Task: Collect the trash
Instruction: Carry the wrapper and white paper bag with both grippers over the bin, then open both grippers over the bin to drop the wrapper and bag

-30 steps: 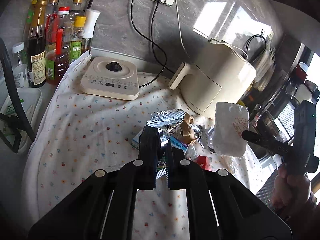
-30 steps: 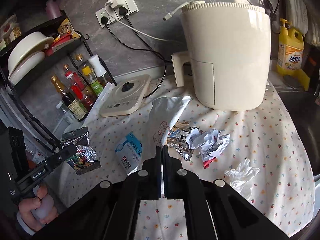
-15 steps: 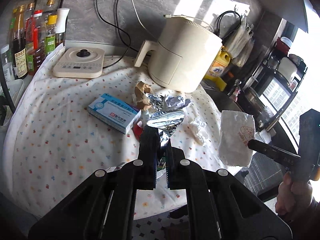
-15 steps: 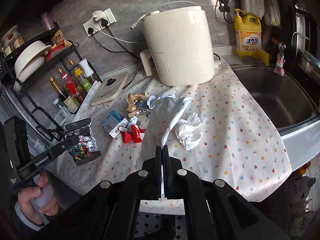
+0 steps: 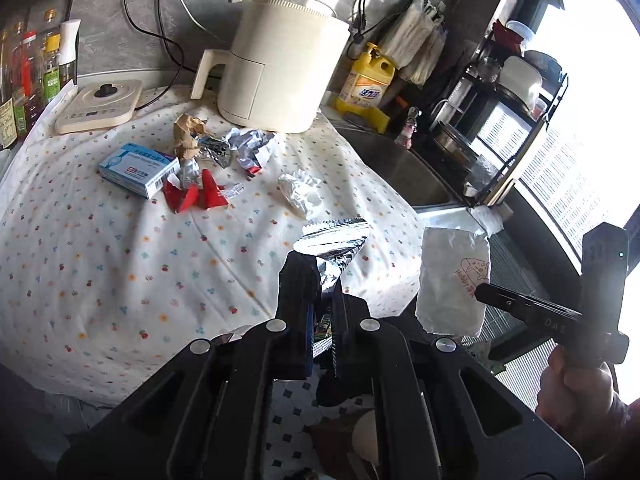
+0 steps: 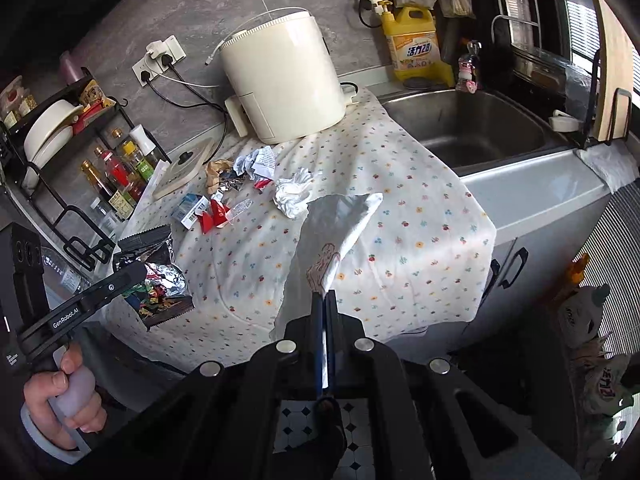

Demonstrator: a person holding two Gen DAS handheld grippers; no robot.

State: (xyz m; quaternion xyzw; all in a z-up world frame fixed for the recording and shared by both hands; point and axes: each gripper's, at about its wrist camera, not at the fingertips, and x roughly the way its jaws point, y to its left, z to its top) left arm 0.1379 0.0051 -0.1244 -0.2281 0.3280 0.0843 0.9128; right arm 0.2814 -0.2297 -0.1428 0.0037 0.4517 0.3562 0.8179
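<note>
Off the front edge of the counter, both grippers now hang over the tiled floor, where a second ago they were above the flower-print cloth point(image 5: 120, 272) close to the litter; the view has drawn back and the cream air fryer point(image 5: 280, 60) has shrunk into the distance. The left gripper point(image 5: 326, 280) has its jaws closed tight on a silver foil snack bag with a serrated top point(image 5: 332, 240), the same grip as before, and the right gripper point(image 6: 324, 300) is pinched just as tightly on the lower edge of a white paper bag printed with a small drawing point(image 6: 340, 232), which stands up from the fingers. So two pieces have come away from the counter together, and I judge this to be the carry toward a bin, though no bin shows in either view. Left on the cloth, well apart from both grippers, are a blue-and-white cardboard box point(image 5: 138, 168), torn red wrapper pieces point(image 5: 196, 196), a crumpled brown paper scrap point(image 5: 186, 132), crushed silver foil point(image 5: 240, 146) and a wadded white tissue point(image 5: 300, 196). Collection is therefore only partly done: after these two are dropped, several more trips to that cluster look necessary, and the light tissue and foil may need careful pinching.
</note>
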